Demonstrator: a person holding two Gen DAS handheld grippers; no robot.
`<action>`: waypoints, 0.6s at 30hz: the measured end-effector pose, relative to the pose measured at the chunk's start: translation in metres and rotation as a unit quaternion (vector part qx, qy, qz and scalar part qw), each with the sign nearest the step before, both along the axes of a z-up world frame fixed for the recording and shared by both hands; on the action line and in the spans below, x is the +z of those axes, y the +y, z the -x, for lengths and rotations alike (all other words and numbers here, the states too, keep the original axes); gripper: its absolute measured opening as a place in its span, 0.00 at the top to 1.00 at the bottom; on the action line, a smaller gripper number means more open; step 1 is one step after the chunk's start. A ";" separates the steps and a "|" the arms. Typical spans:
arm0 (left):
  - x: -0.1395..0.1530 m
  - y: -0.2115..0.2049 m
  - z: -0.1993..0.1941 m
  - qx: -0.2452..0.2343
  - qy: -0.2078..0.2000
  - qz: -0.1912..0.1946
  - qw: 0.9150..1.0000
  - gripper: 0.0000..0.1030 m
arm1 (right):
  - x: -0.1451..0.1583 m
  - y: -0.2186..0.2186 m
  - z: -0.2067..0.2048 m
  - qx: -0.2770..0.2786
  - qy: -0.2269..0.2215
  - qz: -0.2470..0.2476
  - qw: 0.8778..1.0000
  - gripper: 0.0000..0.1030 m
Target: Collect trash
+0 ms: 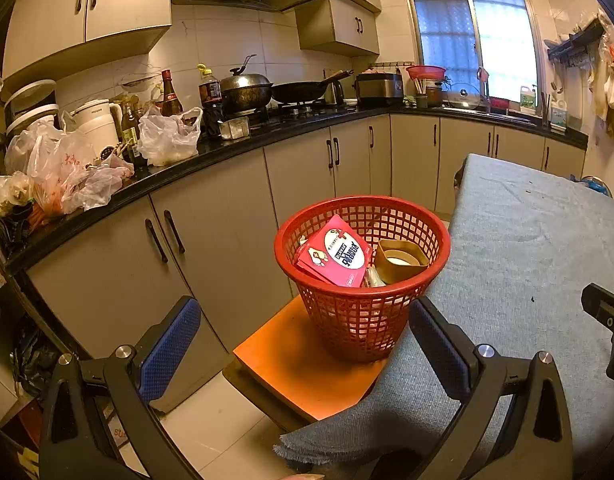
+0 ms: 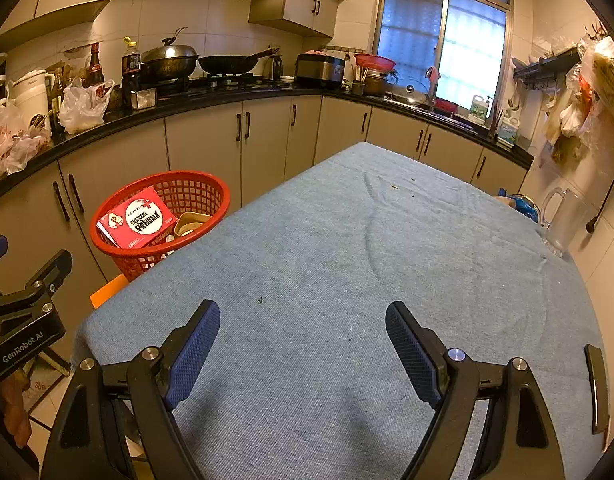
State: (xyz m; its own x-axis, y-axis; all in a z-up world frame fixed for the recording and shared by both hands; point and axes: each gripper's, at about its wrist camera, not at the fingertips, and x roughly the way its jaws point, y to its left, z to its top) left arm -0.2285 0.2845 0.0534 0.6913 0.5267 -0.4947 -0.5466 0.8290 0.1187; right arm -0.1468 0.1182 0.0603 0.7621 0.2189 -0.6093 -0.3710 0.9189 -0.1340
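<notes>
Both tongs gape wide and empty: left tongs [image 1: 305, 354], right tongs [image 2: 303, 354]. The basket [image 1: 363, 280], holding a red box [image 1: 335, 256] and a tub [image 1: 401, 260], stands on a stool [image 1: 299, 368] at the left tongs' 12 o'clock, nearer than to the right. The desk [image 2: 347, 260] looks bare but for crumbs.

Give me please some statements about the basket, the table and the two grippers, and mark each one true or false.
1. The red mesh basket stands on an orange stool beside the table. True.
2. The basket is empty. False: it holds a red box and a tan roll of tape.
3. The right gripper is shut on a piece of trash. False: its fingers are spread apart, with nothing between them.
4. The left gripper is open and points toward the basket. True.
5. A blue-grey cloth covers the table. True.
6. A clear plastic pitcher lies in the basket. False: it stands at the far right edge of the table.
</notes>
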 end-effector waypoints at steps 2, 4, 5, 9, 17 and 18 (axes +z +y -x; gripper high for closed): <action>-0.001 0.000 0.000 -0.001 0.001 0.001 1.000 0.00 | 0.000 0.000 0.000 0.001 0.001 -0.001 1.000 0.14; -0.001 0.000 0.000 -0.001 0.001 0.002 1.000 0.00 | 0.000 0.000 0.000 0.000 0.000 0.000 1.000 0.14; -0.001 -0.001 0.001 -0.001 0.002 0.001 1.000 0.00 | 0.000 0.000 0.000 0.001 0.000 0.000 1.000 0.14; -0.001 -0.001 0.001 -0.001 0.000 0.001 1.000 0.00 | 0.000 0.000 0.000 0.001 0.001 0.001 1.000 0.14; -0.001 -0.001 0.001 -0.003 0.001 -0.001 1.000 0.00 | -0.001 -0.001 0.001 0.001 0.001 0.000 1.000 0.14; -0.001 -0.002 0.001 -0.004 0.001 -0.001 1.000 0.00 | -0.001 -0.001 0.000 0.001 0.002 0.000 1.000 0.14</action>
